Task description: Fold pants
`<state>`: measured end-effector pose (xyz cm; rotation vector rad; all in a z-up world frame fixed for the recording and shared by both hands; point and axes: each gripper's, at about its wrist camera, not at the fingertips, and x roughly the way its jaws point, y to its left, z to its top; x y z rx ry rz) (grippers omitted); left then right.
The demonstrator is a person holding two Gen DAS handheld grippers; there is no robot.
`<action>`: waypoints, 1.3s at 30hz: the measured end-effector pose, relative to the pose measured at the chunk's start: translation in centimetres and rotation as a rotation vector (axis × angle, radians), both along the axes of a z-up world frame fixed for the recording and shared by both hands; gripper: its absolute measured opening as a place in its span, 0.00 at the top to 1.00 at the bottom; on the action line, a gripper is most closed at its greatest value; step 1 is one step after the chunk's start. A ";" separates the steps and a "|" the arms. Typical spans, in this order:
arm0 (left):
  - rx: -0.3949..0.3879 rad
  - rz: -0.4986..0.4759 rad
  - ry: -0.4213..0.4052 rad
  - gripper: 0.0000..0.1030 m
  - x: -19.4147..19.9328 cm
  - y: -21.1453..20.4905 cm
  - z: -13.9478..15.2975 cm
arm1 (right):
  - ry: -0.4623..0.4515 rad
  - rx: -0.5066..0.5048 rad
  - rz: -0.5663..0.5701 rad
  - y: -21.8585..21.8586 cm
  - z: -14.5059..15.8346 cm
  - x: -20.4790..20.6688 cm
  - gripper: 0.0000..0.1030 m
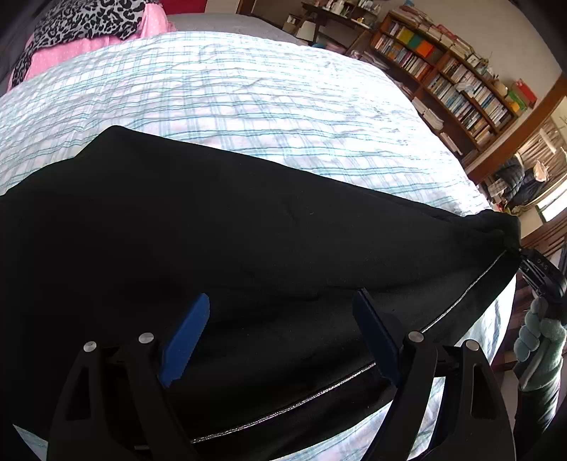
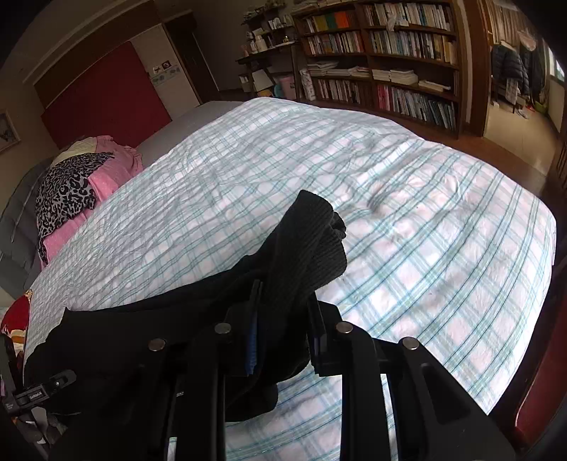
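Observation:
Black pants [image 1: 226, 230] lie stretched across the near part of a bed with a white and teal plaid cover [image 1: 248, 99]. A thin light stripe runs along their side seam. My left gripper [image 1: 280, 319] is open just above the pants, its blue pads [image 1: 184, 340] apart and empty. My right gripper [image 2: 283, 319] is shut on the ribbed end of the pants [image 2: 312, 241] and holds it bunched and lifted off the cover [image 2: 425, 230]. In the left wrist view that gripper [image 1: 524, 255] shows at the far right, holding the pants' end.
A pile of pink and leopard-print clothes [image 1: 88, 32] lies at the far left of the bed, also in the right wrist view [image 2: 71, 198]. Bookshelves [image 2: 389, 64] stand beyond the bed's far right side. A gloved hand [image 1: 542, 337] is at the right edge.

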<state>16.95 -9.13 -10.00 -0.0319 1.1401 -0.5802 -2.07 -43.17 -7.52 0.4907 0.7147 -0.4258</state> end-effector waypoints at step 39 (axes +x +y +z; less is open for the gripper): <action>-0.177 0.320 0.048 0.20 0.1 15.1 0.2 | -0.048 -0.519 0.756 41.8 -3.6 9.1 0.81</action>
